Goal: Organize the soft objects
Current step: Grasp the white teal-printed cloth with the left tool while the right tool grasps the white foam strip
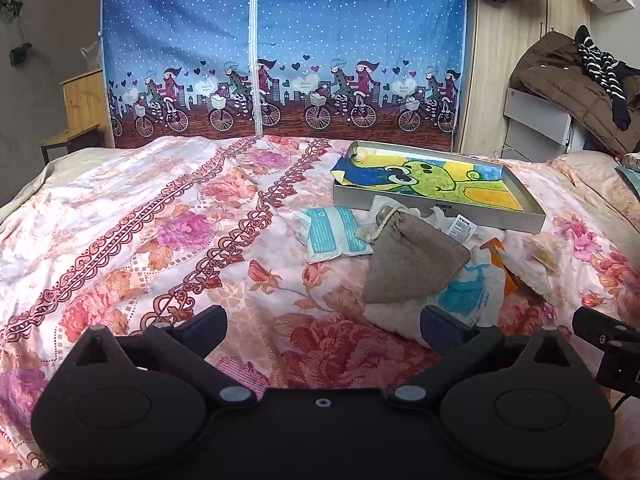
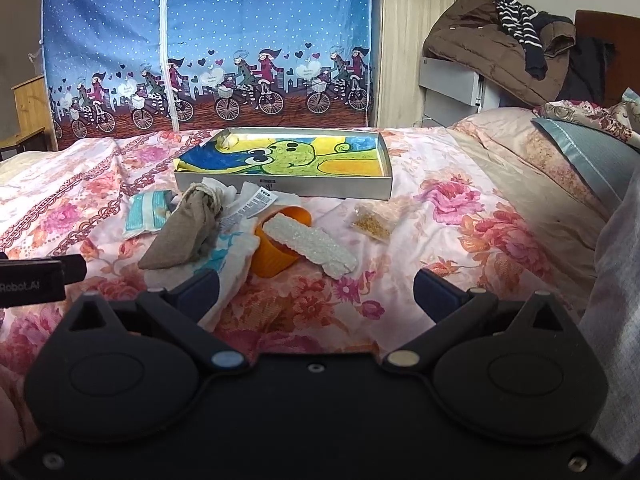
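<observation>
A pile of soft things lies on the flowered bedspread before a shallow grey tray lined with a green cartoon cloth. The pile holds a grey-brown drawstring pouch, a teal-and-white packet, a white cloth with blue print, an orange cup and a white foam strip. A small clear bag of yellow grains lies apart to the right. My left gripper is open and empty, near the pile's front. My right gripper is open and empty too.
A blue fabric wardrobe with bicycle print stands behind the bed. Coats are heaped on grey boxes at the back right. Pillows lie at the right. A wooden stand is at the back left.
</observation>
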Action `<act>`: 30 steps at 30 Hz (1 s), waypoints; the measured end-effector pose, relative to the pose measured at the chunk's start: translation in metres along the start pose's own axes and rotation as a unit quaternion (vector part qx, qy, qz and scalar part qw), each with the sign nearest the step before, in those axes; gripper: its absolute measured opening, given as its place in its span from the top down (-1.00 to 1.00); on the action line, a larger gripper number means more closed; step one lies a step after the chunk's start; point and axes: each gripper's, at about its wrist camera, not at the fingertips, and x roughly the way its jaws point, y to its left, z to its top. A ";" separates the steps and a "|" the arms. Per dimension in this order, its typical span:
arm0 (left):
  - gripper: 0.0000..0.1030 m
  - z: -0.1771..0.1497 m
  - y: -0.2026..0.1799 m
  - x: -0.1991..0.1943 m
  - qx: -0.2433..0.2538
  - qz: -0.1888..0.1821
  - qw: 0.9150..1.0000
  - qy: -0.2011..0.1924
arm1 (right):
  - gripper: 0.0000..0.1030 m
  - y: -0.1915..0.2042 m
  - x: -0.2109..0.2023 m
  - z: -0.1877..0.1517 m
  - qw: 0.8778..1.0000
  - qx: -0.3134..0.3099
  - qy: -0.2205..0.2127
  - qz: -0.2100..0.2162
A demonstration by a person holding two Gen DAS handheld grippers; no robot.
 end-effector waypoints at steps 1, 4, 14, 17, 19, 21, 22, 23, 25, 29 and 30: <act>-0.99 0.001 0.000 0.003 0.000 -0.003 1.000 0.003 | -0.99 -0.002 0.004 0.002 1.000 0.001 0.008 0.003; -0.99 0.007 -0.002 0.020 0.014 -0.018 1.000 0.020 | -0.99 -0.007 0.023 0.010 0.999 -0.007 0.036 0.020; -0.91 0.026 -0.028 0.074 0.103 -0.150 0.982 0.052 | -0.99 -0.016 0.109 0.033 0.987 -0.090 0.111 0.075; -0.90 0.016 -0.042 0.080 0.126 -0.180 0.974 0.056 | -0.99 -0.026 0.116 0.029 0.987 -0.078 0.101 0.102; -0.89 0.007 -0.052 0.084 0.145 -0.177 0.972 0.051 | -0.98 -0.023 0.116 0.025 0.986 -0.093 0.092 0.102; -0.79 0.001 -0.062 0.090 0.164 -0.173 0.969 0.059 | -0.81 -0.018 0.115 0.022 0.984 -0.130 0.084 0.092; -0.78 -0.001 -0.064 0.092 0.170 -0.174 0.968 0.065 | -0.67 -0.014 0.115 0.019 0.982 -0.144 0.079 0.089; -0.76 -0.002 -0.068 0.094 0.179 -0.173 0.966 0.066 | -0.52 -0.009 0.118 0.017 0.981 -0.156 0.079 0.086; -0.74 -0.005 -0.071 0.098 0.189 -0.170 0.965 0.066 | -0.35 -0.003 0.124 0.015 0.978 -0.179 0.078 0.078; -0.68 -0.006 -0.067 0.106 0.179 -0.170 0.966 0.082 | -0.09 0.007 0.130 0.010 0.976 -0.192 0.071 0.074; -0.68 -0.005 -0.066 0.108 0.174 -0.170 0.966 0.084 | -0.05 0.007 0.130 0.010 0.977 -0.190 0.070 0.075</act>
